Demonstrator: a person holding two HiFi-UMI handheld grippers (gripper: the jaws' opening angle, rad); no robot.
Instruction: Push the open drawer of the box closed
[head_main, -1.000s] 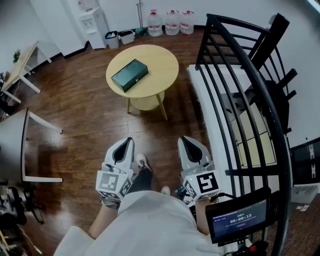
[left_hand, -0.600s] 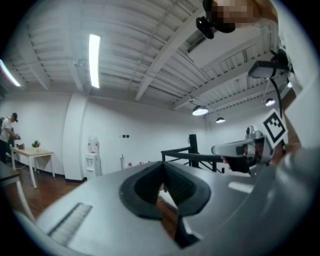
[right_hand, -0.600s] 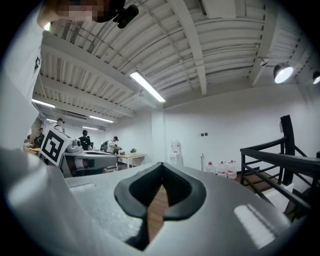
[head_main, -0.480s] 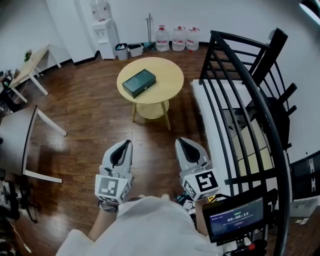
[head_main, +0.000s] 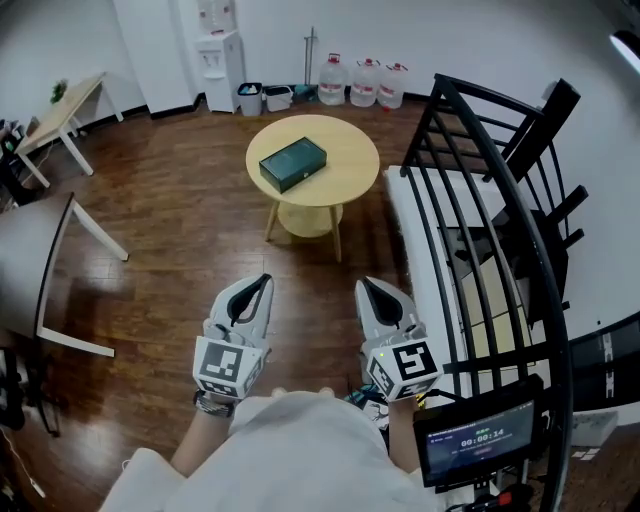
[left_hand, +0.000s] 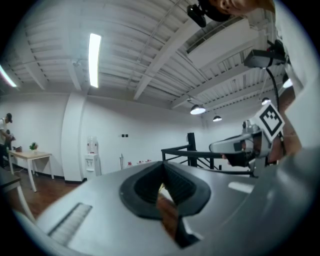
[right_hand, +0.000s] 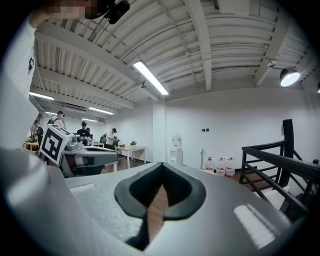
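A dark green box lies on a round light-wood table some way ahead in the head view; whether its drawer stands open I cannot tell from here. My left gripper and right gripper are held low and close to the person's body, far short of the table, both shut with nothing between the jaws. In the left gripper view the left gripper points level across the room. The right gripper does the same, with the table edge just past its tip.
A black metal railing with a white ledge runs along the right. Water bottles, a water dispenser and a bin stand by the far wall. A desk and a table frame stand at left. Dark wood floor lies between me and the table.
The view has shifted, so the table and box now appear slightly lower and further right. Both grippers stay shut in much the same low position.
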